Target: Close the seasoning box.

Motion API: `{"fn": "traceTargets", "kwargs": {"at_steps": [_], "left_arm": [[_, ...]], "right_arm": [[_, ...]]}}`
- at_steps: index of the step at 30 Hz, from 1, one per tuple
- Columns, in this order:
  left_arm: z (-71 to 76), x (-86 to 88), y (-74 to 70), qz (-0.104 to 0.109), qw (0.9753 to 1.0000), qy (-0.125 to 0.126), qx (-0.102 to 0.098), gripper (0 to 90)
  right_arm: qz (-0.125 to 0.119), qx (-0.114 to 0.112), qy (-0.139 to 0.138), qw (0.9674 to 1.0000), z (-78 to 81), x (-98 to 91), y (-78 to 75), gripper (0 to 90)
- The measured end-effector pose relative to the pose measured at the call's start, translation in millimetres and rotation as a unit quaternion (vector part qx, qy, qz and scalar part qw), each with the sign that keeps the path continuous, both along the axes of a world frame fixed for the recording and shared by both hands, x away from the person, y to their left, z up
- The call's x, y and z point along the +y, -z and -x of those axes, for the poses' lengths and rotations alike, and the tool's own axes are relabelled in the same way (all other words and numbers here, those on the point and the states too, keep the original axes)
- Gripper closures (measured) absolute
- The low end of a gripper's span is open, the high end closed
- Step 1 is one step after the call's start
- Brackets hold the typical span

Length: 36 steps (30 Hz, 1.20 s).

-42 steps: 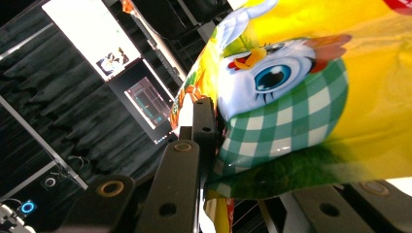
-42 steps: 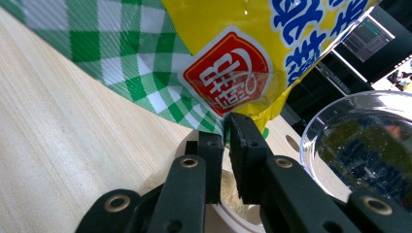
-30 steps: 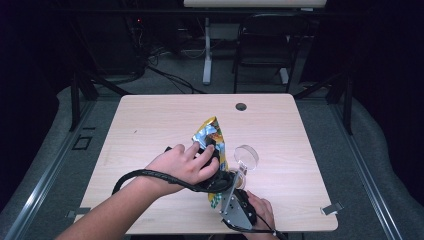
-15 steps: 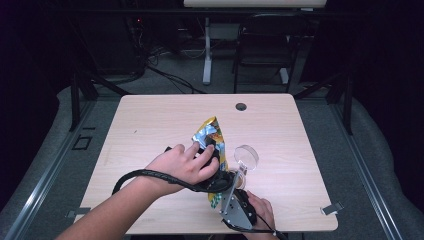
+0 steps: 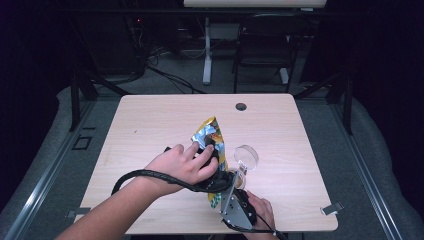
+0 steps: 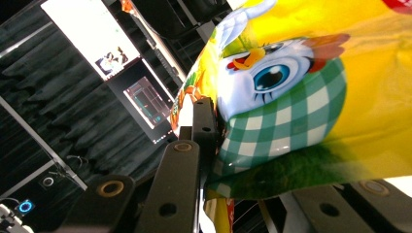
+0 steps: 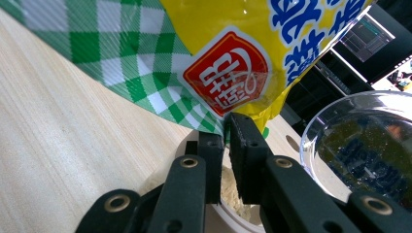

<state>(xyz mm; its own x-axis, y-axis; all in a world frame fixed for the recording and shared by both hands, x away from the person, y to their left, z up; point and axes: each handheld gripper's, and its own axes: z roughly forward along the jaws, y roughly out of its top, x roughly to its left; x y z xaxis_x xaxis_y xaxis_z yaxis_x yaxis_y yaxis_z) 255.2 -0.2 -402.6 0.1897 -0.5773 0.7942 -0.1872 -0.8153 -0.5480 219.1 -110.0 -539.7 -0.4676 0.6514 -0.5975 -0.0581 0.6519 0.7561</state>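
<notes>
Now snack bag (image 5: 210, 136) pinched between both grippers' fingers, over wooden table (image 5: 150, 120)

Most of the light wooden table (image 5: 150, 125) is open: the whole far half and the left side are free to pass, apart from a small dark round grommet hole (image 5: 241, 106) near the far edge. The clutter sits near the front edge: a crinkly yellow-and-green snack bag (image 5: 210, 135) standing tilted, with a clear round plastic lid (image 5: 246, 156) just beside it on the right.
</notes>
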Motion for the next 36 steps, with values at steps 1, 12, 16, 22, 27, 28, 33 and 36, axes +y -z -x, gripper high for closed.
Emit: {"fn": "traceTargets", "kwargs": {"at_steps": [1,12,16,22,27,28,33,36], "left_arm": [[0.0,0.1,0.0,0.0,1.0,0.0,0.0,81.9],[-1.4,4.7,2.1,0.016,0.9998,-0.005,0.009,82.0],[-2.4,7.2,2.7,0.02,0.9997,-0.007,0.012,81.9],[-3.1,10.2,3.6,0.02,0.9997,-0.01,0.009,81.9],[-3.9,16.3,6.1,0.024,0.9994,-0.019,0.016,82.1],[-3.9,16.3,6.1,0.024,0.9994,-0.019,0.016,82.2],[-5.7,21.7,8.5,0.033,0.999,-0.025,0.02,82.2],[-6.8,24.7,10.2,0.038,0.9987,-0.026,0.021,82.2]], "right_arm": [[0.0,0.0,0.0,1.0,0.0,0.0,0.0,83.0],[-0.001,0.0,-0.001,1.0,-0.1,0.2,0.1,83.0],[-0.001,0.001,-0.001,1.0,0.0,0.0,-0.1,83.0],[0.001,0.001,0.0,1.0,0.0,-0.2,-0.2,83.0],[-0.001,0.001,-0.001,1.0,0.2,0.3,0.0,83.1],[-0.001,0.001,-0.001,1.0,0.2,0.3,0.0,83.1],[0.0,0.004,-0.003,1.0,0.1,0.1,-0.1,83.1],[0.006,0.005,-0.002,1.0,0.2,-0.5,-1.1,83.1]]}}
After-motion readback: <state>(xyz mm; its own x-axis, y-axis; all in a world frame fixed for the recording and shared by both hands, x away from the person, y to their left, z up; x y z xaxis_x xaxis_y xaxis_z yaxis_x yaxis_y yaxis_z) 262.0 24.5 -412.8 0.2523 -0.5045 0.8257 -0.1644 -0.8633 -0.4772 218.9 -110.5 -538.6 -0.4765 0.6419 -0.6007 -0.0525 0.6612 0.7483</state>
